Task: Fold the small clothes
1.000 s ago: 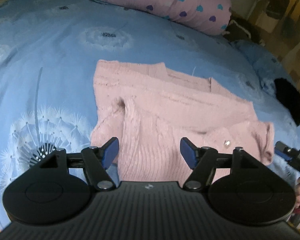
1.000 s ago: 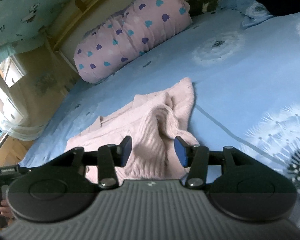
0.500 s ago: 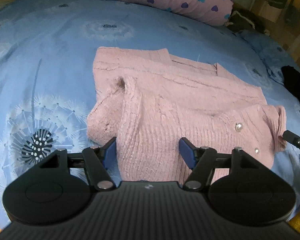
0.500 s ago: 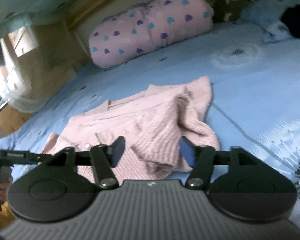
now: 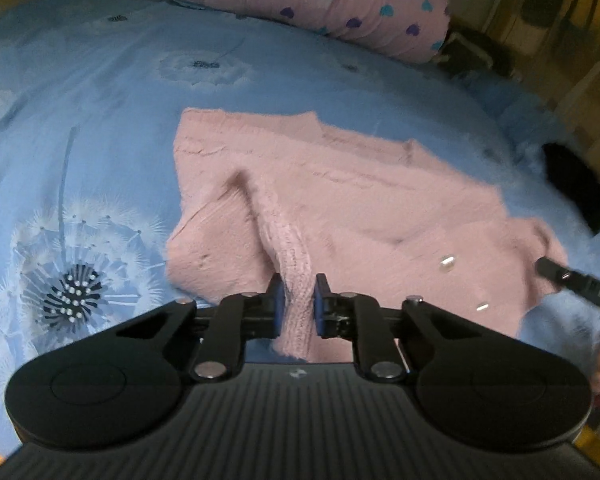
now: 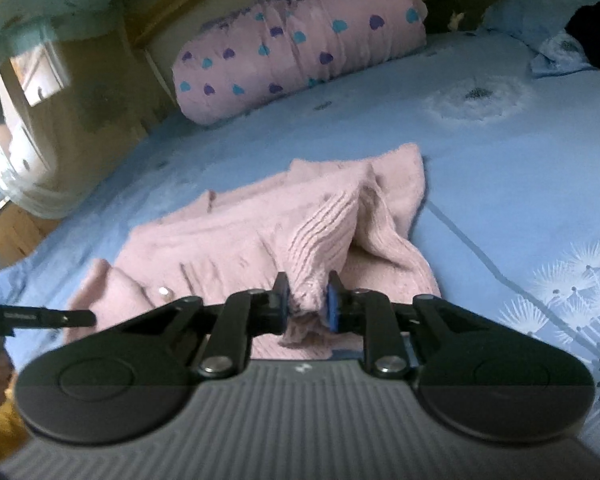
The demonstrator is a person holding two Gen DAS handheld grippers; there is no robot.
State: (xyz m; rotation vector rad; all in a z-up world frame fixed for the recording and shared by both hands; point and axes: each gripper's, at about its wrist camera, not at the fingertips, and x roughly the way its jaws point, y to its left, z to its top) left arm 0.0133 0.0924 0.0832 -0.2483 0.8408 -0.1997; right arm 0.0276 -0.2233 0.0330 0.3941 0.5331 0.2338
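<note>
A small pink knitted cardigan [image 5: 340, 200] with pale buttons lies partly folded on the blue bed sheet [image 5: 80, 100]. My left gripper [image 5: 298, 300] is shut on a ribbed fold at the cardigan's near hem and pinches it up into a ridge. In the right wrist view the cardigan [image 6: 240, 232] lies in front, and my right gripper [image 6: 307, 300] is shut on a bunched ribbed edge of it. The other gripper's black tip shows at the right edge of the left wrist view [image 5: 568, 280] and at the left edge of the right wrist view [image 6: 40, 316].
A pink bolster pillow with hearts [image 5: 320, 4] lies at the far side of the bed. A black item [image 5: 576, 188] lies at the right on the sheet. A blue pillow [image 6: 540, 12] and wooden furniture [image 6: 4, 236] border the bed.
Both grippers were open over the cardigan's near edge. Both have now closed on ribbed folds of it, and the fabric has bunched up between the fingers.
</note>
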